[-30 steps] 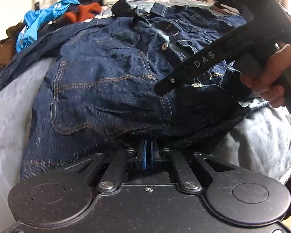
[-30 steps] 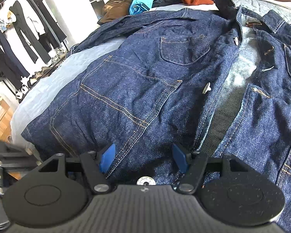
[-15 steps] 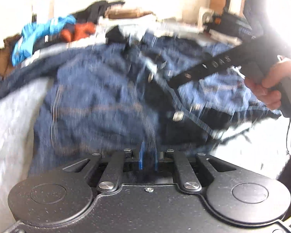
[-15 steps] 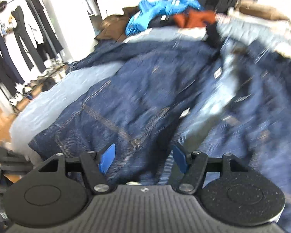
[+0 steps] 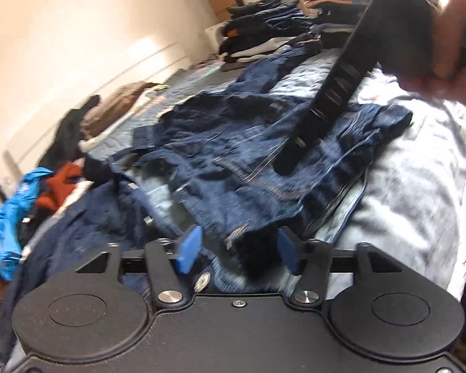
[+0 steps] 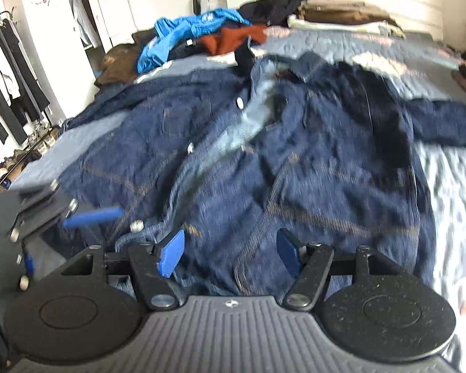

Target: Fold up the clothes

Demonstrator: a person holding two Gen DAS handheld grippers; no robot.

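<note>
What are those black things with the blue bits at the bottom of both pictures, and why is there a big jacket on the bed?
Those are two grabber tools. A person holds one in each hand, and each tool carries a little camera that looks out past its two blue fingers.

One picture comes from the left gripper, the other from the right gripper. In the left picture you can also see the other tool, held in the person's hand.

On the bed lies a dark blue denim jacket, which is being folded. Further back sit a bright blue garment, a rust-red one and a stack of folded clothes.

Both grippers are open right now. Neither one is holding anything; denim lies between the left one's fingers, but they are not pinching it. The pictures are blurry.
</note>
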